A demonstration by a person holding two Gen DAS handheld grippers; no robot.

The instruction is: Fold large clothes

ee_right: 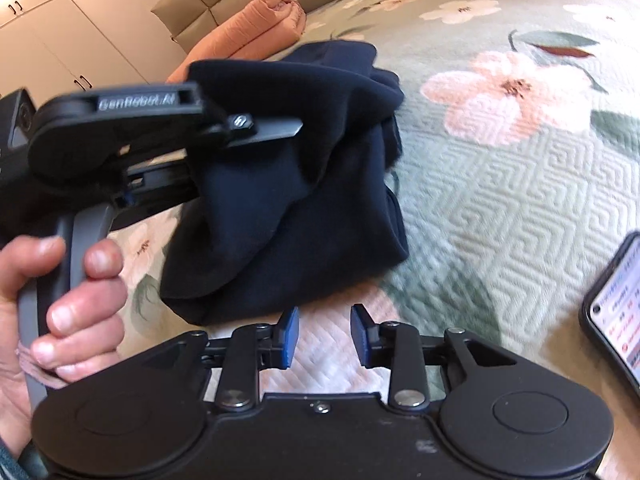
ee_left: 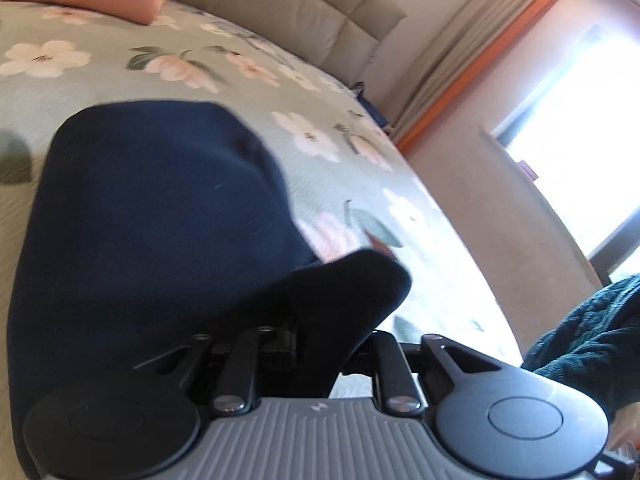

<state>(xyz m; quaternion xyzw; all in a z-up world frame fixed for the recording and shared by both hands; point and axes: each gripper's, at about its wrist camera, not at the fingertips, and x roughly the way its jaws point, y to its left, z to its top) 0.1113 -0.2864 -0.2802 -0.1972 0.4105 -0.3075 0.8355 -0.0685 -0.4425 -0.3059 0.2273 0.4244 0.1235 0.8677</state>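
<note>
We held the left gripper clenched on a fold of the navy garment, its fingers buried in the dark cloth, with our left hand wrapped round the grey handle. In the left wrist view the same garment bulged up directly ahead of that gripper and spread away to its left over the floral bedspread. The right gripper stood released, its blue pads apart over bare quilt, the garment's lower edge just ahead of them. A folded pink blanket lay beyond the garment near the padded headboard. A phone lay to the right gripper's right.
</note>
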